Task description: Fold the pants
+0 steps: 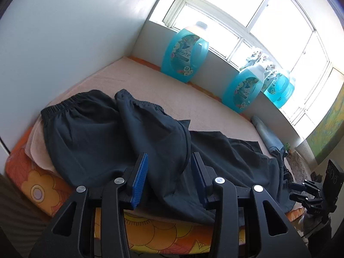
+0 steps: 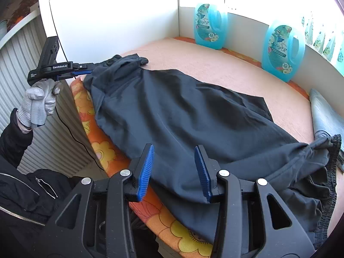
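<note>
Dark grey pants (image 1: pixel 120 142) lie lengthwise on the towel-covered table (image 1: pixel 193 107). Their elastic waistband (image 1: pixel 62 105) is at the far left, with one side of it flopped over. My left gripper (image 1: pixel 169 161) is open just above the seat of the pants, nothing pinched between its blue pads (image 1: pixel 140 172). In the right wrist view the pants (image 2: pixel 193 118) run from the waist at the far left to the gathered cuffs (image 2: pixel 331 150) at the right. My right gripper (image 2: pixel 174 157) is open over the leg cloth near the front edge. The left gripper (image 2: pixel 91 71), in a gloved hand, is at the waist end.
Blue detergent bottles (image 2: pixel 209 26) (image 2: pixel 283 51) stand along the back by the window sill. A folded light blue cloth (image 2: pixel 326 111) lies at the right end. A white wall (image 1: pixel 75 32) borders the table's left. The orange floral cover (image 2: pixel 163 221) marks the front edge.
</note>
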{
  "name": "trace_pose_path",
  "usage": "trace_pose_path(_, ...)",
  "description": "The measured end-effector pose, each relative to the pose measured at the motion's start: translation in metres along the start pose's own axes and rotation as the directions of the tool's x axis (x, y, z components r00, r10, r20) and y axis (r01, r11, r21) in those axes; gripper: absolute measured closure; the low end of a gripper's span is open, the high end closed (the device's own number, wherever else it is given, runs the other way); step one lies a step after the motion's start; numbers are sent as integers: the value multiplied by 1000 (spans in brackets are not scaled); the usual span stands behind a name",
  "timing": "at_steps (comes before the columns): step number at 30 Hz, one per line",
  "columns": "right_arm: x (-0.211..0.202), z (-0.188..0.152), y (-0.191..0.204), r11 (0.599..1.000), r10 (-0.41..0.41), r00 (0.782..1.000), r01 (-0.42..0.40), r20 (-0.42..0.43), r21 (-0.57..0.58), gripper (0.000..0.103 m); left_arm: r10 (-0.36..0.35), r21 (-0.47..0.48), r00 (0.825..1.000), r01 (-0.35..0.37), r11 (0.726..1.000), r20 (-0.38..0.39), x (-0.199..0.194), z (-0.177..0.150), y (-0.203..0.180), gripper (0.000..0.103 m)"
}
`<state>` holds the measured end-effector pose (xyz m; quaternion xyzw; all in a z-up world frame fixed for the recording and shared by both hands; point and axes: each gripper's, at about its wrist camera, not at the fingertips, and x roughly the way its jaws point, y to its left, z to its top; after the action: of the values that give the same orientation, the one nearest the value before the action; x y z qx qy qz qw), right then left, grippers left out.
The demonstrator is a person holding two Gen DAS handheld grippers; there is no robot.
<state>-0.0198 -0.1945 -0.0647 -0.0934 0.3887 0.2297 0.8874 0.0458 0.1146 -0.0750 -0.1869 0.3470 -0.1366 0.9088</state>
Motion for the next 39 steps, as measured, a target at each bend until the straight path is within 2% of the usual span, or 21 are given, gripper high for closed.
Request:
trace_pose_path(2, 0, 9, 3, 1000, 21, 1000, -21, 22, -2, 59, 7, 56, 1000, -7, 998, 2, 8, 13, -14, 55)
trace_pose_path(7, 3, 26, 11, 1000, 10, 997, -9, 74, -9, 58, 18, 148, 996, -6, 989, -82, 56, 29, -39, 54)
trace_pose_path(10, 7, 34, 9, 1000, 24, 995, -26, 96, 15, 58, 64, 185, 990, -39, 982, -129, 81, 25, -44, 54)
trace_pose_path(12, 10, 42, 7, 999, 39, 994, -42, 107, 28, 58, 114, 187, 985, -88, 978, -132, 88, 21, -37, 54)
trace_pose_path(14, 15, 51, 6, 998, 57, 991, -61, 118, 30, 58, 115, 138, 985, -97, 986, -128, 88, 21, -23, 54)
trace_pose_path(15, 18, 56, 6, 997, 63, 991, -67, 121, 26, 58, 109, 116, 987, -95, 989, -120, 86, 20, -17, 59)
trace_pose_path(16, 22, 63, 7, 997, 68, 990, -71, 121, 18, 58, 104, 104, 988, -92, 990, -114, 82, 18, -11, 70)
trace_pose_path(18, 32, 77, 10, 996, 87, 989, -88, 116, 1, 58, 91, 79, 990, -83, 993, -106, 76, 15, -1, 82)
trace_pose_path(19, 39, 86, 11, 994, 107, 988, -107, 107, -5, 58, 86, 69, 991, -79, 994, -101, 72, 14, 3, 86)
trace_pose_path(21, 56, 107, 13, 992, 130, 987, -130, 89, -12, 58, 83, 60, 992, -78, 995, -92, 67, 12, 8, 91)
trace_pose_path(25, 108, 153, 15, 983, 186, 982, -186, 31, -5, 58, 40, -26, 998, -42, 999, -43, 54, 8, 22, 92)
trace_pose_path(28, 158, 185, 15, 964, 261, 965, -259, -31, 59, 58, 21, -57, 999, -22, 998, -26, 47, 4, 28, 93)
trace_pose_path(31, 220, 209, 17, 938, 331, 937, -314, -110, 144, 58, 18, -78, 1000, -19, 997, -15, 44, 0, 33, 93)
trace_pose_path(36, 298, 223, 27, 903, 396, 893, -338, -212, 265, 58, 24, -82, 1000, -24, 996, 5, 38, -3, 37, 93)
trace_pose_path(39, 322, 225, 30, 861, 459, 864, -376, -205, 342, 58, 21, -74, 1000, -20, 997, 6, 37, -5, 37, 93)
